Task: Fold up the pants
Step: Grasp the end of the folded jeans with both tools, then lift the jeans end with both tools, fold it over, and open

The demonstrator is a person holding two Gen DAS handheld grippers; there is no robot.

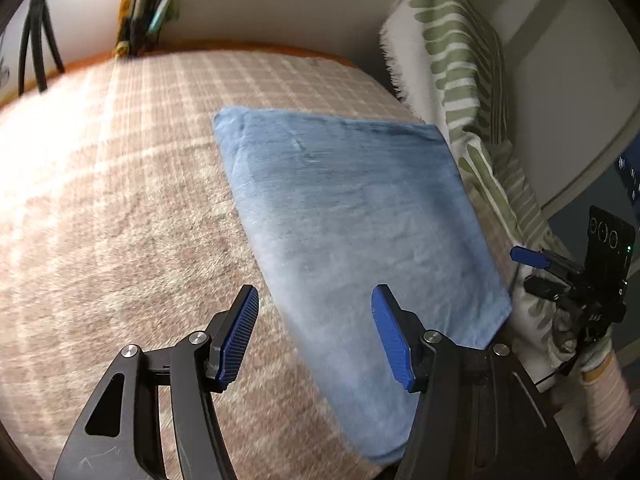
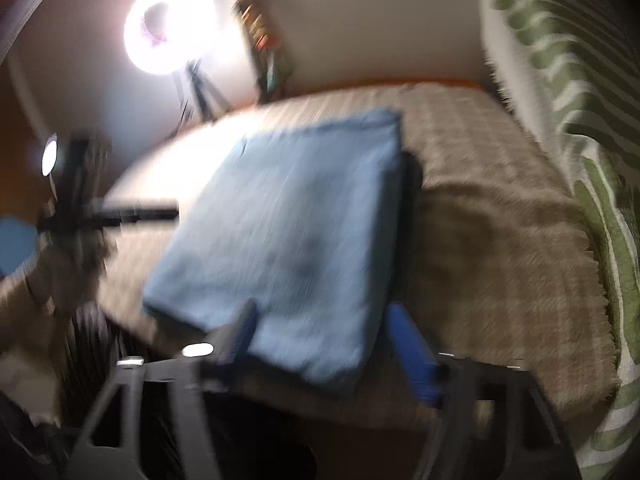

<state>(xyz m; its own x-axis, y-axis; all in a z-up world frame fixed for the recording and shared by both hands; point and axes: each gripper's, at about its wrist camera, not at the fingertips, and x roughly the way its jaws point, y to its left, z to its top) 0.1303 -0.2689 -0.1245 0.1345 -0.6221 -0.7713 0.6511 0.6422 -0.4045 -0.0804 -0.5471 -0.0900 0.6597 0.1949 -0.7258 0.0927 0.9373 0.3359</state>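
My tongs look down on a bed spread with a fuzzy beige plaid blanket (image 1: 120, 208). On it, toward one o'clock, lie the light-blue fleecy pants (image 1: 352, 216), folded into a flat rectangle. At three o'clock a green-leaf-patterned white fringed cloth (image 1: 452, 60) seems to border the blanket.

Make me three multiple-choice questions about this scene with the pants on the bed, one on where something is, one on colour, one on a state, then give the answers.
1. Where do the pants lie?
A. on the plaid blanket
B. on the floor
C. on a chair

2. What colour are the pants?
A. red
B. light blue
C. black

3. How is the left gripper?
A. shut on the pants
B. shut on the blanket
C. open, holding nothing

Answers: 1 A, the blanket surrounds them; 2 B, light blue in both views; 3 C, its fingers stand apart with nothing between.
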